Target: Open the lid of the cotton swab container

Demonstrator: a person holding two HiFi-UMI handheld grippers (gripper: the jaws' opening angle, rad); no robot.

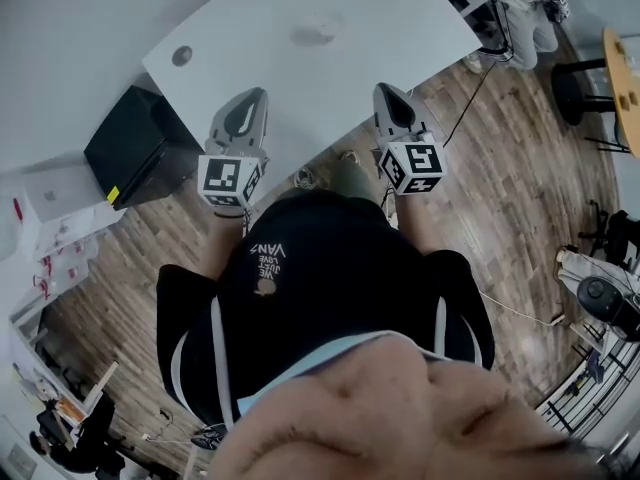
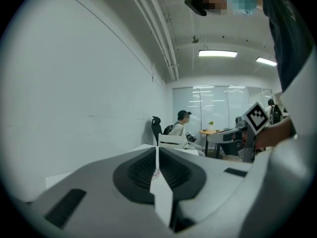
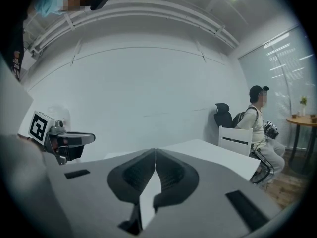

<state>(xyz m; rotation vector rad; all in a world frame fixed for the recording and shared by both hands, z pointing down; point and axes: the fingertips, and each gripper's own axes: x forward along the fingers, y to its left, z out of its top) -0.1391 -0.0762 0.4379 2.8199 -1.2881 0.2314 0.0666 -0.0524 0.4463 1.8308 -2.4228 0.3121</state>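
Observation:
A pale, see-through round container (image 1: pixel 318 31) lies on the white table (image 1: pixel 400 28), far from both grippers; its lid cannot be made out. My left gripper (image 1: pixel 257 95) is held up over the table's near edge, jaws shut with nothing between them, as the left gripper view (image 2: pixel 157 150) confirms. My right gripper (image 1: pixel 386 89) is level with it to the right, also shut and empty (image 3: pixel 155 151). Each gripper view looks out across the room, not down at the table, and catches the other gripper at its side: the right gripper (image 2: pixel 251 129) and the left gripper (image 3: pixel 60 139).
A dark round spot (image 1: pixel 181 56) marks the table's left part. A black box (image 1: pixel 135 148) stands on the wooden floor (image 1: pixel 510 208) left of the table. A cable runs down from the table's right corner. A seated person (image 3: pixel 257 120) and a white chair (image 2: pixel 171 140) are at the table's far end.

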